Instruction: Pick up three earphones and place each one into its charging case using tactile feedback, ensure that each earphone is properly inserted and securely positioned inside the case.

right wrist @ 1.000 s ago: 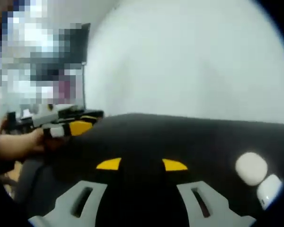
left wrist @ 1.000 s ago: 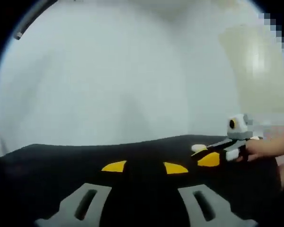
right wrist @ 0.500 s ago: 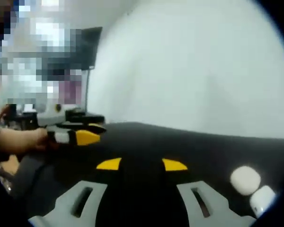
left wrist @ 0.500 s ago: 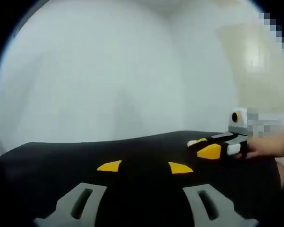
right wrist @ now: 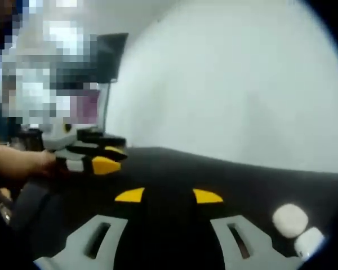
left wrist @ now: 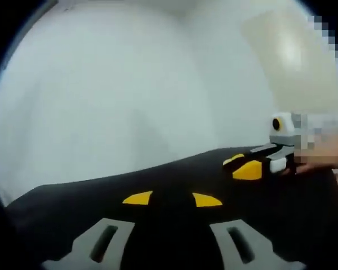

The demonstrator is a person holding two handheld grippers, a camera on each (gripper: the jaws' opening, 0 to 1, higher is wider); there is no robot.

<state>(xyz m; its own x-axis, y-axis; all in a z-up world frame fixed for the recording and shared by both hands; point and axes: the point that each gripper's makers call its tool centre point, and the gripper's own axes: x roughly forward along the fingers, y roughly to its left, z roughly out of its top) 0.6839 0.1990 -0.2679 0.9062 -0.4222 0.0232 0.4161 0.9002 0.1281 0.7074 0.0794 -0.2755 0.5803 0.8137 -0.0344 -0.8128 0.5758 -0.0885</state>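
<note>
The left gripper [left wrist: 172, 199] had its jaws apart with nothing between them, above a black desk [left wrist: 101, 194]. Right of it in the left gripper view, the right gripper [left wrist: 253, 167] hung near the desk's far edge, held by a hand [left wrist: 327, 154]. The right gripper's jaws also stood apart and empty. In the right gripper view, two small white objects [right wrist: 297, 228], too blurred to identify, lay touching at the desk's right edge. A white wall [right wrist: 231, 84] rose behind.
</note>
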